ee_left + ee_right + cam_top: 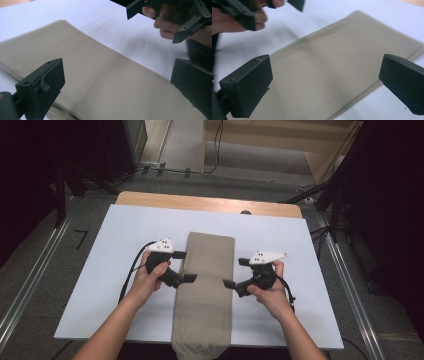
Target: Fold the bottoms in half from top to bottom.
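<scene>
A long folded beige cloth (pixel 205 290) is laid on the white desk (pixel 125 230), flanked by the left hand-held gripper (pixel 184 266) and right hand-held gripper (pixel 236 272), both spread wide, nothing gripped.

1. In your high view, light falls from above onto the white rectangular table sheet (pixel 125 270); the upper corners of the frame go black.
2. The folded khaki cloth strip (pixel 205 285) is evenly lit, with no glare on it.
3. Both gripper views are soft: the cloth (pixel 105 85) (pixel 332 70) smears with motion blur.
4. Faint grey shadows smudge the sheet at the upper centre of the left gripper view.
</scene>
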`<state>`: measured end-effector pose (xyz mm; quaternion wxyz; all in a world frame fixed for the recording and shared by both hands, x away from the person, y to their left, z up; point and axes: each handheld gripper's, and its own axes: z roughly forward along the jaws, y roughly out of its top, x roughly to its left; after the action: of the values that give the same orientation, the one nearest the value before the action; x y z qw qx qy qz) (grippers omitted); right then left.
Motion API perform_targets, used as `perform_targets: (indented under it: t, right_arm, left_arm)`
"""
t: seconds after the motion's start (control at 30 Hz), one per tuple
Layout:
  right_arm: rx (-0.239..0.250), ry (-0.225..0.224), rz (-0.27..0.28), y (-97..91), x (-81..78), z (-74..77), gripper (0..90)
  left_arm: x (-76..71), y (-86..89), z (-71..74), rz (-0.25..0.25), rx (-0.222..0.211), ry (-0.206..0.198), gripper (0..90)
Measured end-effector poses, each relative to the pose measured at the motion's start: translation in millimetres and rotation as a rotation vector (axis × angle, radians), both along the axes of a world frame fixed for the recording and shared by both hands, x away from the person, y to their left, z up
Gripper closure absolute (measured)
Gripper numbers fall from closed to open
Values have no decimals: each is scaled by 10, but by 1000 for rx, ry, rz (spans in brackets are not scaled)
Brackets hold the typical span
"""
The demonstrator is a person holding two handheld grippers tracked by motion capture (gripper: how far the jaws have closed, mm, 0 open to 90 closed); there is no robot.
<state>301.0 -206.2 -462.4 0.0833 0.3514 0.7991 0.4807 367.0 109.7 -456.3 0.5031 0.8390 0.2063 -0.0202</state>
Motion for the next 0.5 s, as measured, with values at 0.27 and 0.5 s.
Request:
perform_targets:
  t: [0.27,0.5]
  right_arm:
    - [-50,57,-104,-105,789,-102,73]
    - [-112,135,-224,-170,1272,-250,309]
  left_arm:
    - [669,-152,-57,48,53,24,0]
    - [1064,-225,-106,163,122,72,153]
